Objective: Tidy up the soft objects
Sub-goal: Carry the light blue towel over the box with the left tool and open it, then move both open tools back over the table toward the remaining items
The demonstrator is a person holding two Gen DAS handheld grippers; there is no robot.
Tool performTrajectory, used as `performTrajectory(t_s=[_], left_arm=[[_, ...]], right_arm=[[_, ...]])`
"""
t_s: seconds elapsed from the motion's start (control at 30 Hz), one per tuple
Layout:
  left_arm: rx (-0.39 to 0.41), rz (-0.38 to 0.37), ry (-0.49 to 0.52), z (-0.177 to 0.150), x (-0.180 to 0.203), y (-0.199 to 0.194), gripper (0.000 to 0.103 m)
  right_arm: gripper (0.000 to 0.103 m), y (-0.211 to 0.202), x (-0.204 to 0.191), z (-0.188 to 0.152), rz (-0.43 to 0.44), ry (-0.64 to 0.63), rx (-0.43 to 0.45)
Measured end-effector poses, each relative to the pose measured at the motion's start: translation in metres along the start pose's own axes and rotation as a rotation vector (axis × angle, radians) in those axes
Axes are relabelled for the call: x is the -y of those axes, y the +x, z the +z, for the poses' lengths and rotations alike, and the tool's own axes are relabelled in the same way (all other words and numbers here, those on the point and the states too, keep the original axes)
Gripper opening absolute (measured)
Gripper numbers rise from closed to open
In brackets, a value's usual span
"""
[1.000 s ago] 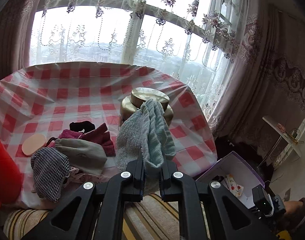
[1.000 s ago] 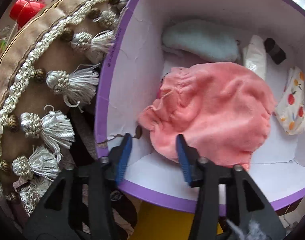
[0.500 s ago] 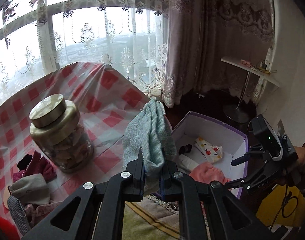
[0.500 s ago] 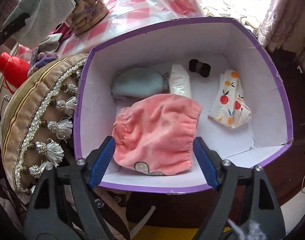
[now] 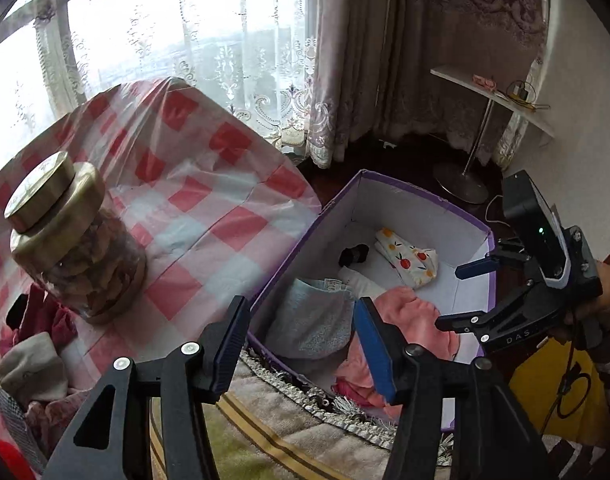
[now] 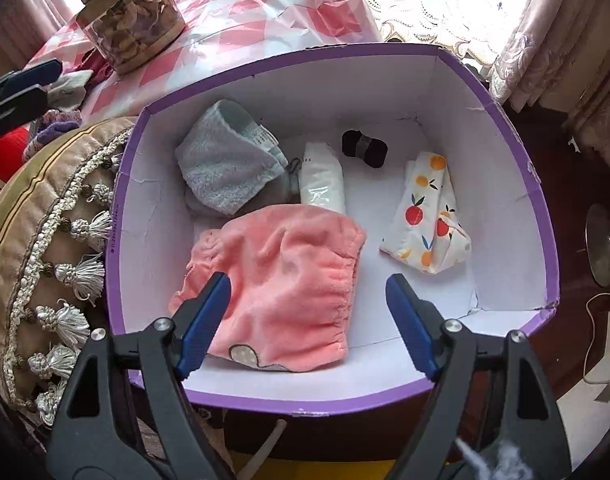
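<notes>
Released from the left gripper (image 5: 301, 344), whose jaws have just been opening and now stand apart and empty, the grey-blue towel (image 6: 225, 168) lies in the purple box (image 6: 539, 184) beside the pink cloth (image 6: 281, 280); right gripper (image 6: 309, 316) open above it, more pieces judged left outside the box.
</notes>
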State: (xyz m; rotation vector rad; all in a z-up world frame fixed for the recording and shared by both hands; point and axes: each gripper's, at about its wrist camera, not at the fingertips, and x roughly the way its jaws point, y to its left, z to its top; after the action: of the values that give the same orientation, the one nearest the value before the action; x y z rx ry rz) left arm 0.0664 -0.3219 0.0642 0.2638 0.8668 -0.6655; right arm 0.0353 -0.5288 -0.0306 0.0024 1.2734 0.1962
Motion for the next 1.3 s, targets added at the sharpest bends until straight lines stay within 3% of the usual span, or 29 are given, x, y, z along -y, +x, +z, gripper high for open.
performTrajectory(t_s=[0.23, 0.47, 0.6, 0.9, 1.1, 1.3], left_arm=[[0.021, 0.029, -0.188, -0.021, -0.054, -0.016, 0.057], [0.059, 0.046, -0.354, -0.05, -0.098, -0.037, 0.057], [0.06, 0.039, -0.373, -0.066, -0.099, -0.042, 0.057], [0.089, -0.007, -0.384, -0.081, -0.101, -0.052, 0.057], [0.145, 0.027, -0.436, -0.089, -0.124, -0.072, 0.057], [0.173, 0.232, -0.506, -0.108, -0.184, -0.108, 0.057]], right_arm=[[0.082, 0.032, -0.032, 0.019, -0.004, -0.131, -0.095], [0.082, 0.046, -0.05, 0.058, 0.027, -0.084, -0.032], [0.082, 0.064, -0.056, 0.084, 0.029, -0.03, -0.019], [0.082, 0.125, -0.063, 0.09, -0.028, -0.005, -0.16], [0.082, 0.088, -0.052, 0.089, -0.066, 0.022, -0.083], [0.082, 0.029, -0.059, 0.082, -0.053, -0.03, 0.019]])
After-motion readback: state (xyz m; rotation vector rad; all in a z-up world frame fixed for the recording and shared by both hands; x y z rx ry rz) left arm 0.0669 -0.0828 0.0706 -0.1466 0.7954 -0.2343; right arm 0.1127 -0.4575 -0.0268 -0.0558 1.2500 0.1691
